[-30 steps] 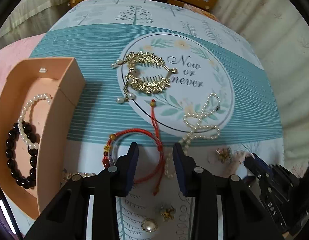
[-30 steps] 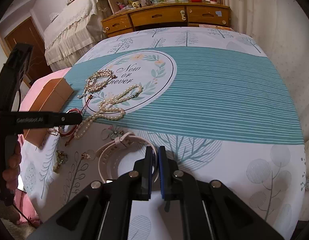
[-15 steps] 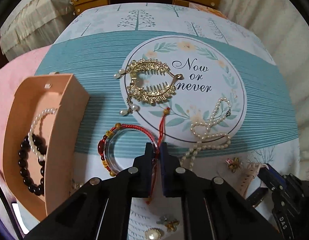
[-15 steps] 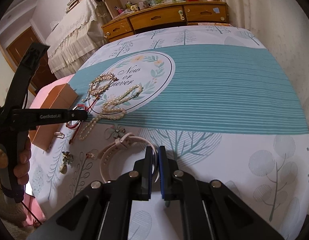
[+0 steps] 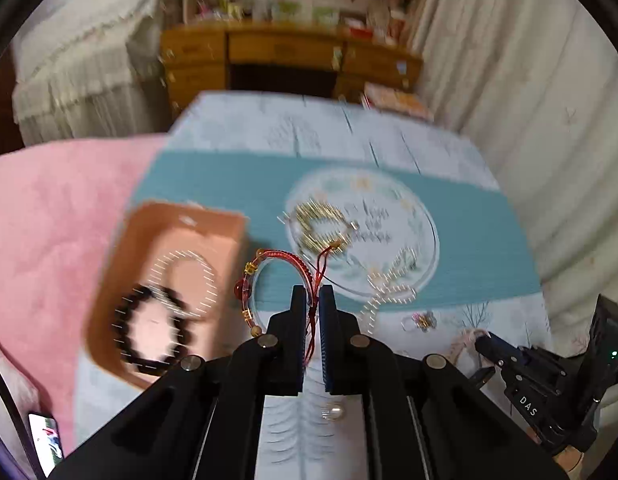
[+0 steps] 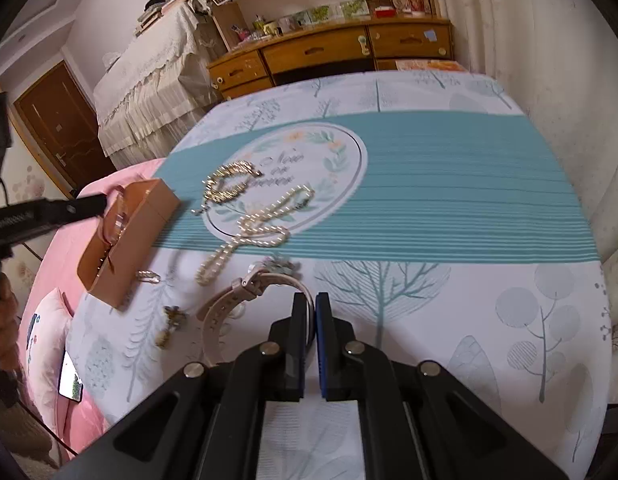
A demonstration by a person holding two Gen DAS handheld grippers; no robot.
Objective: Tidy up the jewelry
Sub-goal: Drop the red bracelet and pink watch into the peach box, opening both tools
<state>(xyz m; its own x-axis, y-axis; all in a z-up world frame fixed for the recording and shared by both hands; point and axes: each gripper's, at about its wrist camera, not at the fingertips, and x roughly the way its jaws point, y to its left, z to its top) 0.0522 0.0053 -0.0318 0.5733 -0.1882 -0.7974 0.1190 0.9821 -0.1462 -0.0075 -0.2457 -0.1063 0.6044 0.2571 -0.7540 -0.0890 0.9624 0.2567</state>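
The left gripper (image 5: 313, 300) points steeply down, lifted off the cloth, its jaws pressed together on the red cord bracelet (image 5: 269, 276), which hangs just beside the pink box (image 5: 229, 224). The right gripper (image 6: 313, 308), also tilted down, is clamped on the beige watch (image 6: 237, 292), further from the box, on the tablecloth (image 6: 469, 184). Inside the box lie two bracelets: one black bead bracelet (image 5: 125, 316) and one pearl bracelet (image 5: 205, 276). Beyond the box lie one gold hair comb (image 6: 225, 188) and one pearl necklace (image 6: 261, 228).

Both hand-held grippers, left (image 5: 312, 294) and right (image 6: 314, 300), seemingly clamped, angled downward.
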